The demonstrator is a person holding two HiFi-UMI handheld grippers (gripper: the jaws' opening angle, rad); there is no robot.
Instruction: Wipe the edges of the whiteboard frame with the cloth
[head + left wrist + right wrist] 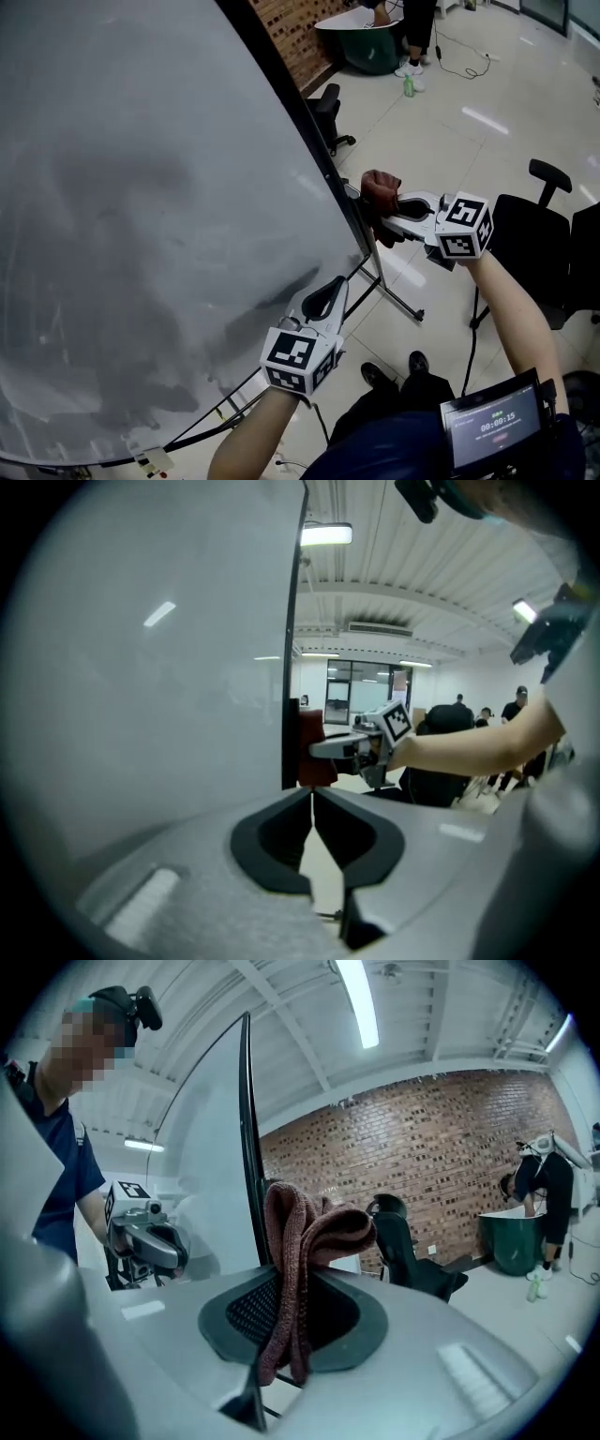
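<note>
Cloth [380, 190] – pinched between right gripper [389, 214] jaws, at whiteboard frame [289, 103] edge; left gripper [330, 292] jaws pressed together, nothing between.

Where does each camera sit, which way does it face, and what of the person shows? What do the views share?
Head view: on the head, looking steeply down along the whiteboard; shows left forearm, right forearm, left gripper, and right gripper holding the cloth at the frame.
Left gripper view: on the left gripper, looking along its shut jaws past the frame; right forearm shows.
Right gripper view: on the right gripper, facing a brick wall; torso shows.
Shared: each gripper view shows the other gripper.
</note>
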